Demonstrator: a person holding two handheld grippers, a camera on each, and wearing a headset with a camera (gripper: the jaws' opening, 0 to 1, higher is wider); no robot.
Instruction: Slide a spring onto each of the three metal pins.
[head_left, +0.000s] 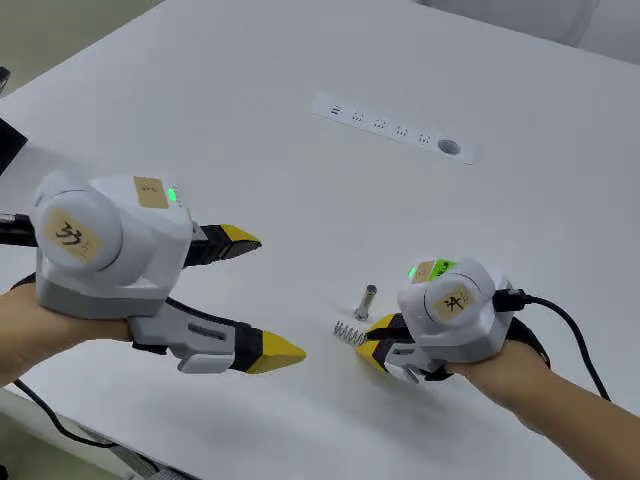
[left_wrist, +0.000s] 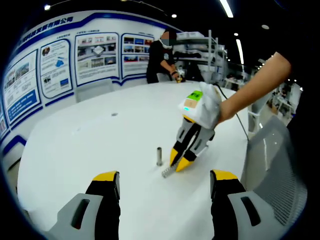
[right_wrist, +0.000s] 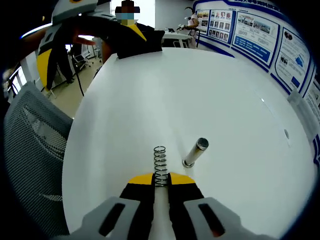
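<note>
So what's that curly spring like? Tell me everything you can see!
The spring is a small, thin coil of silvery wire, metal by its look. The right gripper pinches one end between its yellow-tipped jaws, so the rest sticks straight out ahead, low over the white table. It is not on the metal pin yet, which stands just beside it, apart.

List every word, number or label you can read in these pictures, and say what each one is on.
"33": handwritten on the round tan sticker on the left gripper.
Smaller sticker on the right gripper, which is shut on the spring: handwritten mark, too unclear to read.
Wall posters: print too small and blurred to read.
Power strip markings: too small to read.
</note>
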